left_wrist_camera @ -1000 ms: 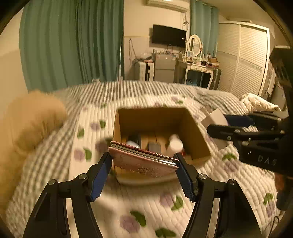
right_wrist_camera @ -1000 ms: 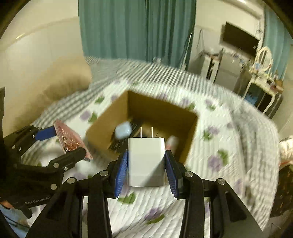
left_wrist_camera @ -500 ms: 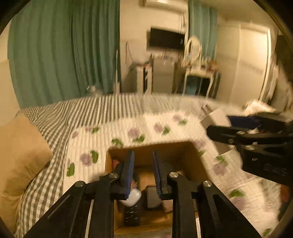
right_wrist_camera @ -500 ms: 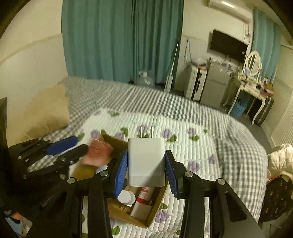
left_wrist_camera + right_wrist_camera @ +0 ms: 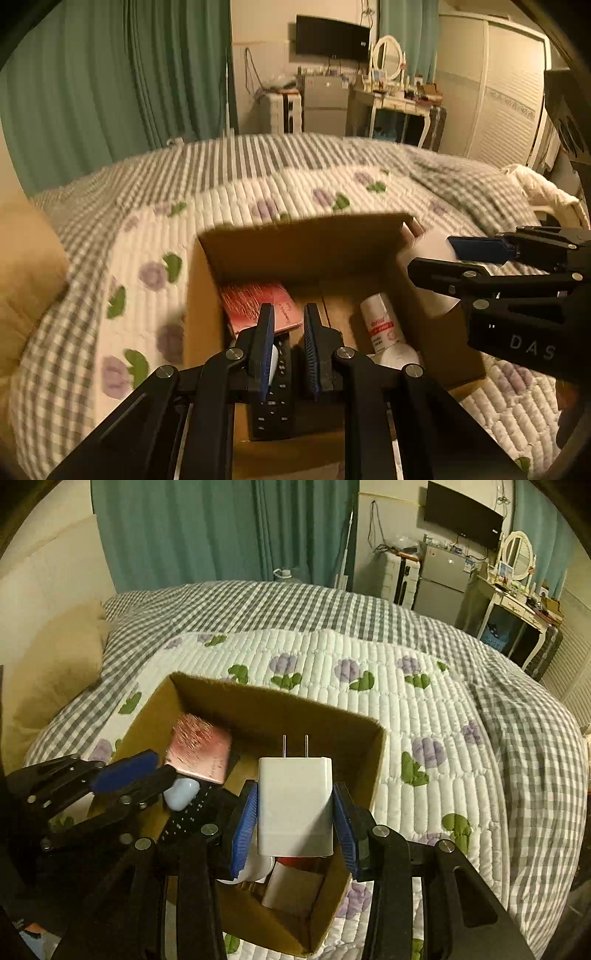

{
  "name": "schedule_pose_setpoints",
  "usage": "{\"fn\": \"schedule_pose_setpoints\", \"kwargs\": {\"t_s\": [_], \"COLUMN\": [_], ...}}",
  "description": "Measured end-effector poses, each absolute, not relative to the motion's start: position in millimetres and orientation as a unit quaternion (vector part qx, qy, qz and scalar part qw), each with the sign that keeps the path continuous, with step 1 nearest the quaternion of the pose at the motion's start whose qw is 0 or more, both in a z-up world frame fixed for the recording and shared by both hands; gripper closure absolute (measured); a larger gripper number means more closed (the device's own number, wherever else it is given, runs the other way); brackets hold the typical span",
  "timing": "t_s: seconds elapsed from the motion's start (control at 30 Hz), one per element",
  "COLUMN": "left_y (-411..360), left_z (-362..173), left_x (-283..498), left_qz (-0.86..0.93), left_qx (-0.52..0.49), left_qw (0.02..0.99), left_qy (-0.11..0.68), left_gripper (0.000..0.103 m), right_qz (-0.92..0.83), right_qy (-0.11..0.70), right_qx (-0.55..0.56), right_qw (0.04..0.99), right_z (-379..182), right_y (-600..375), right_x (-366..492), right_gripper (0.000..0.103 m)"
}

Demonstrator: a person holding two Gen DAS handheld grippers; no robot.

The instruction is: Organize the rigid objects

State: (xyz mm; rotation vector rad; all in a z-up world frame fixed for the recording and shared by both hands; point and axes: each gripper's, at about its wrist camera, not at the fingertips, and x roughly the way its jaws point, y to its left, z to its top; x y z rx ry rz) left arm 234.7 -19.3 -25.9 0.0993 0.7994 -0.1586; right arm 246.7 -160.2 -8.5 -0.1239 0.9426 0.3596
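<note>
An open cardboard box [image 5: 306, 240] [image 5: 373, 771] sits on the quilted bed. Inside lie a red-pink notebook [image 5: 258, 306] [image 5: 199, 749], a black remote [image 5: 277, 398] [image 5: 192, 812], a pale blue object [image 5: 181, 792] and a white bottle with a red label [image 5: 380, 325]. My left gripper [image 5: 288, 343] [image 5: 136, 771] hovers over the box with its jaws nearly closed and nothing between them. My right gripper [image 5: 293, 823] [image 5: 439, 254] is shut on a white plug charger [image 5: 295, 805] [image 5: 436, 243], prongs pointing forward, above the box's right side.
A tan pillow [image 5: 26, 273] [image 5: 55, 668] lies at the left of the bed. Green curtains [image 5: 229, 531], a TV [image 5: 332, 37], a dressing table [image 5: 399, 96] and a white wardrobe [image 5: 506, 92] stand beyond the bed.
My left gripper let go of the pink notebook into the box and closed its jaws. My right gripper moved over the box with the charger held.
</note>
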Motion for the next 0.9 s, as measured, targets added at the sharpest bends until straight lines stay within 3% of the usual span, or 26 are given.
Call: {"fn": "schedule_pose_setpoints", "kwargs": {"t_s": [0.03,0.37,0.43,0.47,0.5,0.57,0.63,0.7,0.77,0.83,0.9], "left_y": [-17.3,-4.8,-3.3,-2.3,-1.1,1.6,3.8,6.5,8.7,9.6,9.7], "left_z": [-19.2,82.6,100.8,108.4,115.6,123.4,130.5,135.3,139.8,143.7,144.2], "left_x": [233.7,169.7,150.7,141.4,131.2,114.3,95.5,79.9,67.7,52.4,41.3], "left_qz": [-0.078,-0.084,-0.087,-0.089,-0.087,-0.081,-0.081,-0.090,-0.081,-0.068,-0.057], "left_qx": [0.051,0.044,0.042,0.040,0.040,0.038,0.034,0.026,0.016,0.015,0.019], "left_qw": [0.920,0.953,0.958,0.961,0.964,0.970,0.974,0.974,0.978,0.984,0.988], "left_qy": [0.381,0.288,0.270,0.261,0.249,0.227,0.210,0.207,0.191,0.164,0.145], "left_gripper": [0.086,0.083,0.079,0.068,0.047,0.031,0.029,0.010,0.000,0.000,0.000], "right_qz": [0.168,0.149,0.155,0.158,0.158,0.157,0.151,0.148,0.149,0.140,0.127], "right_qy": [0.440,0.313,0.287,0.274,0.262,0.238,0.208,0.191,0.176,0.161,0.150], "right_qx": [-0.060,-0.064,-0.063,-0.064,-0.064,-0.067,-0.069,-0.064,-0.054,-0.050,-0.050], "right_qw": [0.880,0.936,0.943,0.947,0.950,0.956,0.964,0.968,0.972,0.976,0.979], "right_z": [-0.6,128.0,151.7,162.3,170.5,182.2,191.3,195.0,196.6,194.2,188.1], "right_y": [-162.5,-190.0,-193.8,-195.6,-196.9,-198.7,-200.6,-203.5,-207.3,-210.7,-213.8], "right_x": [243.4,171.2,146.0,132.0,119.8,98.0,73.4,53.8,36.8,23.3,12.5], "right_gripper": [0.048,0.048,0.045,0.044,0.039,0.032,0.025,0.014,0.008,0.000,0.000]}}
